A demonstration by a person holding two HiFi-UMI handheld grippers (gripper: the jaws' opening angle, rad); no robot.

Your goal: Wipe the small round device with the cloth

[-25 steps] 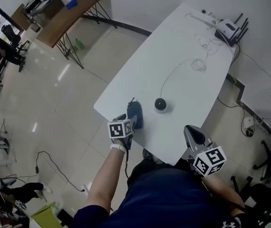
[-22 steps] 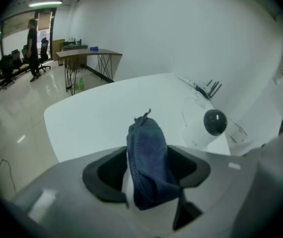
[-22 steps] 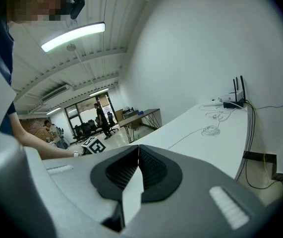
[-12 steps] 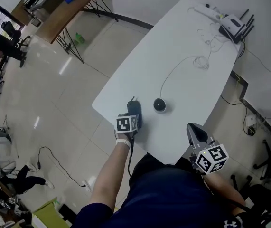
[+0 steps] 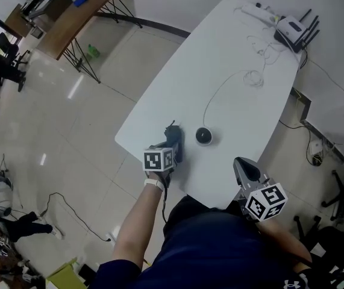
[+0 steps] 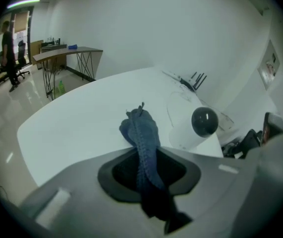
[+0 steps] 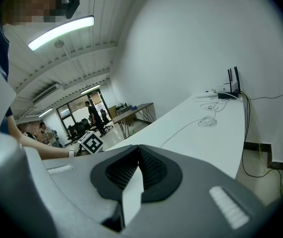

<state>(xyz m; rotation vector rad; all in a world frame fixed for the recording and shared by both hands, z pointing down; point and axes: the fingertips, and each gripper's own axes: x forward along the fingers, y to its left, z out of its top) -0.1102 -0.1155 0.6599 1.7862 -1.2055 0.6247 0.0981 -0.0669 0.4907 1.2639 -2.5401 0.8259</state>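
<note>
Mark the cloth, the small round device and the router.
cloth [image 6: 142, 130]: left gripper view, bunched blue fold.
small round device [image 5: 203, 135]: head view, dark round top.
router [image 5: 291, 29]: head view, white body.

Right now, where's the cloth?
In the head view, the cloth lies at the table's near left edge, just left of the small round device, between the jaws of the left gripper, which have just closed on it.
</note>
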